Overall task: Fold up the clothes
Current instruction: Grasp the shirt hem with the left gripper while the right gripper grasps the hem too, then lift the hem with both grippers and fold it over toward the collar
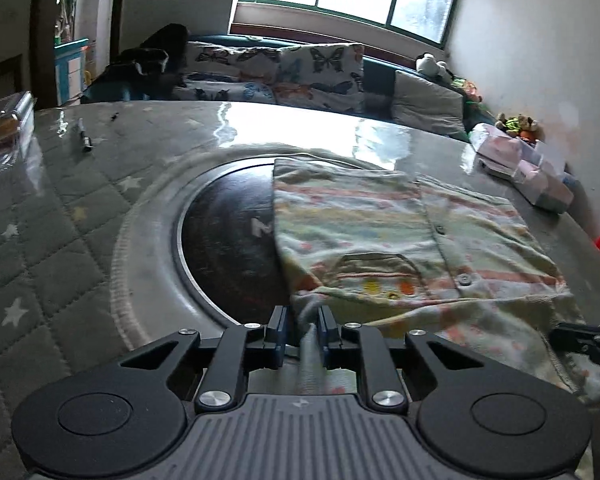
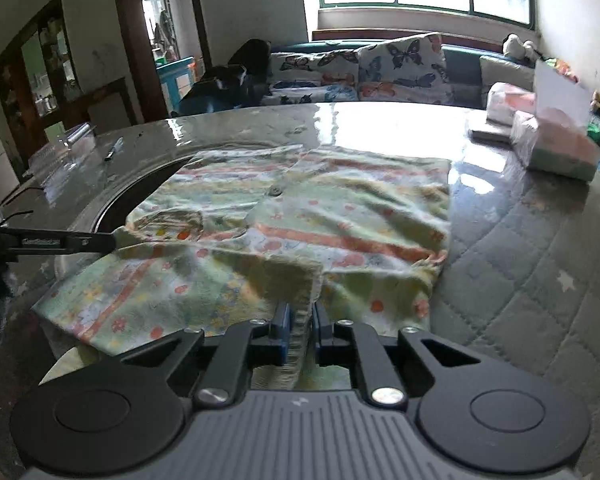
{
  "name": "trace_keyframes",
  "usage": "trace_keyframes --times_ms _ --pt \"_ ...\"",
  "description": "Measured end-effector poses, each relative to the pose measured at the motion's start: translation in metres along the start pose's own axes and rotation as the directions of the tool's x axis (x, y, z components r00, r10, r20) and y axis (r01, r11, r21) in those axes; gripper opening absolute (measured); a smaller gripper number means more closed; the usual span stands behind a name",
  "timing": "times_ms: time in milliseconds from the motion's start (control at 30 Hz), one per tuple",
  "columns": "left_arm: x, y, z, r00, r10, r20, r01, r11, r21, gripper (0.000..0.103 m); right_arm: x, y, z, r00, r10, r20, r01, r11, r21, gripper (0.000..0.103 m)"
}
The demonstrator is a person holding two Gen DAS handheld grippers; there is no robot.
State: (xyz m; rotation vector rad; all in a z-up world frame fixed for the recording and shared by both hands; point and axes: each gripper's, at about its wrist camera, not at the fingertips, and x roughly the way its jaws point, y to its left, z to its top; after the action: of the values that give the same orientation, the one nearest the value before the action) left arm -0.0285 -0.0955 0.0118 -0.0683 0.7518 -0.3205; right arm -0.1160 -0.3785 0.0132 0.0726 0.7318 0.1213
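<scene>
Marker pen (image 1: 85, 136) at upper left on the quilted surface (image 1: 52, 216), dark round inset (image 1: 228, 240) left of centre, striped floral shirt (image 1: 380, 232) spread mid-frame, left claw (image 1: 303, 330) pinching its near hem, right claw (image 2: 300, 326) pinching another fold, tissue packs (image 2: 556, 148) at upper right.

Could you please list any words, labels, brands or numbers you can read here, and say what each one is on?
"M": a pale mark, possibly that letter, on the dark round inset of the table, partly covered by the shirt.
White lettering on the left gripper arm: too blurred to read.
</scene>
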Motion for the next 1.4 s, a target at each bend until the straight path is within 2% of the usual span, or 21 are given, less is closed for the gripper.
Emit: trace_keyframes --times_ms 200,367,500,667,800,967,1033,1133,1233,1267,1300,1400 --pt "-0.008 -0.013 0.006 0.999 -0.039 0.026 0.037 0.998 0.043 0.019 -0.007 0.003 0.010 0.999 0.024 0.044 -0.022 0.999 -0.041 0.012" --pt "0.012 -0.009 0.004 1.000 0.001 -0.012 -0.001 0.999 0.045 0.021 0.011 0.009 0.011 0.999 0.051 0.005 -0.051 0.996 -0.079 0.012" --pt "0.003 -0.006 0.003 1.000 0.007 -0.009 -0.007 0.999 0.044 0.021 0.010 0.010 0.008 0.998 0.062 -0.010 -0.063 0.993 -0.095 0.013" --pt "-0.023 -0.023 -0.003 0.997 -0.072 -0.007 0.072 0.995 0.071 0.021 -0.007 0.020 0.001 0.995 0.097 -0.021 -0.099 0.985 -0.143 0.019" --pt "-0.041 -0.049 -0.015 0.987 -0.163 -0.014 0.163 0.976 0.148 0.021 -0.015 0.028 -0.009 0.992 0.114 -0.049 -0.121 0.973 -0.196 0.019" --pt "-0.043 -0.072 -0.035 0.981 -0.181 -0.067 0.192 0.954 0.231 0.021 -0.020 0.029 -0.020 0.994 0.095 -0.055 -0.105 0.971 -0.213 0.020" --pt "-0.045 -0.077 -0.041 0.981 -0.178 -0.075 0.192 0.947 0.258 0.025 -0.023 0.029 -0.022 0.994 0.098 -0.054 -0.107 0.972 -0.208 0.024" --pt "-0.048 -0.081 -0.047 0.985 -0.159 -0.069 0.172 0.939 0.298 0.027 -0.024 0.031 -0.025 0.994 0.093 -0.057 -0.104 0.969 -0.225 0.024" --pt "-0.055 -0.078 -0.043 0.983 -0.164 -0.078 0.179 0.948 0.264 0.028 -0.029 0.030 -0.023 0.994 0.095 -0.044 -0.103 0.970 -0.222 0.025" --pt "-0.058 -0.076 -0.042 0.982 -0.173 -0.080 0.188 0.949 0.252 0.031 -0.032 0.029 -0.022 0.995 0.092 -0.040 -0.099 0.969 -0.225 0.025" --pt "-0.062 -0.075 -0.041 0.980 -0.180 -0.083 0.195 0.950 0.243 0.038 -0.035 0.028 -0.022 0.995 0.089 -0.036 -0.095 0.969 -0.227 0.027" --pt "-0.073 -0.076 -0.039 0.973 -0.204 -0.105 0.222 0.951 0.214 0.051 -0.041 0.026 -0.025 0.996 0.077 -0.035 -0.083 0.967 -0.239 0.037"
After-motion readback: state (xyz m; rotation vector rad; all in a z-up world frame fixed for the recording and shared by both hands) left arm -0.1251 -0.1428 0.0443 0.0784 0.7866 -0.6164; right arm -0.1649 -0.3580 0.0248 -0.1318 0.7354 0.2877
